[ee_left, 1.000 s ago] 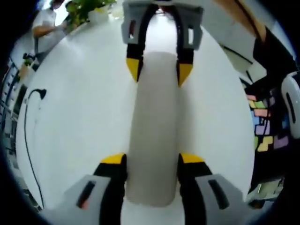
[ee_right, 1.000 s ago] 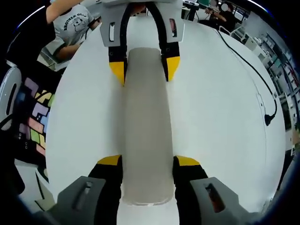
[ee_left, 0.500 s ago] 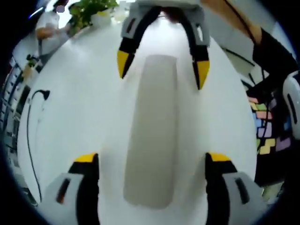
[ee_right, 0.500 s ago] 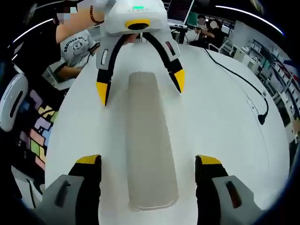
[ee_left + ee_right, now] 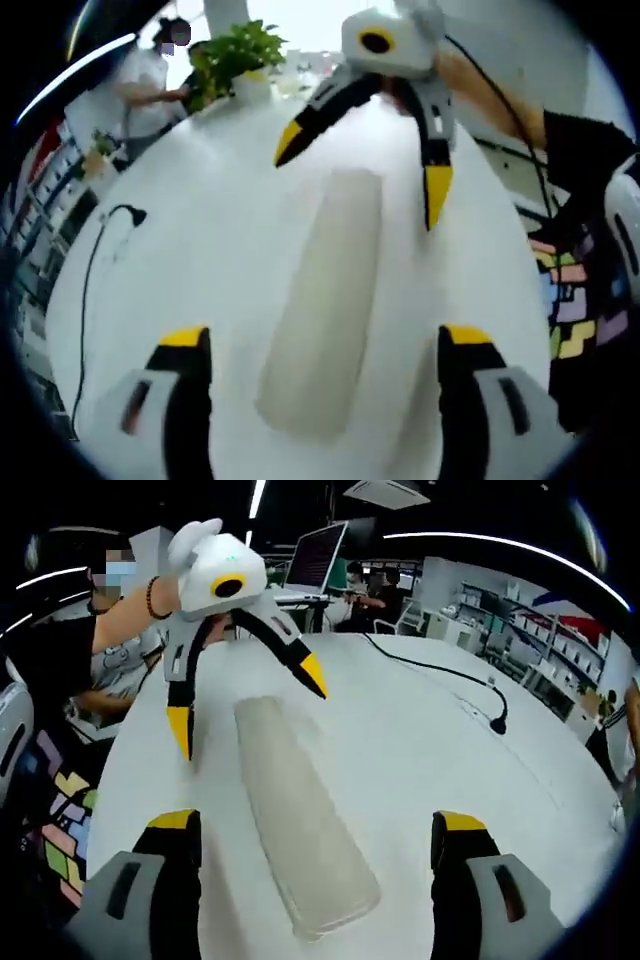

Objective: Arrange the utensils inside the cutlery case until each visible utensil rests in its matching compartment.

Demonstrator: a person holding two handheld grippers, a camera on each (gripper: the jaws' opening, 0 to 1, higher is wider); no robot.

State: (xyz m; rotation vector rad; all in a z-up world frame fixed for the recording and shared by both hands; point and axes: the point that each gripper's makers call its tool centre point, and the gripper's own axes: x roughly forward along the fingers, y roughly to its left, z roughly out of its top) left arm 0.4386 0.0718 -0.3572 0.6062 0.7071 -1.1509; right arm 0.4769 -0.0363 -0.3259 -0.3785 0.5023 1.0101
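Since a second ago, both ends of the long frosted translucent plastic cutlery case point(image 5: 322, 300) have been released. The left gripper point(image 5: 322, 345) and the right gripper point(image 5: 316, 830) are now spread wide and lifted clear, so the case appears set down. It is left lying closed mid-way across the white table point(image 5: 180, 250). Its contents cannot be made out.

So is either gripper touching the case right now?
Apart. In the right gripper view, the left gripper hangs open above the case; the right gripper's jaws stand wide of it.
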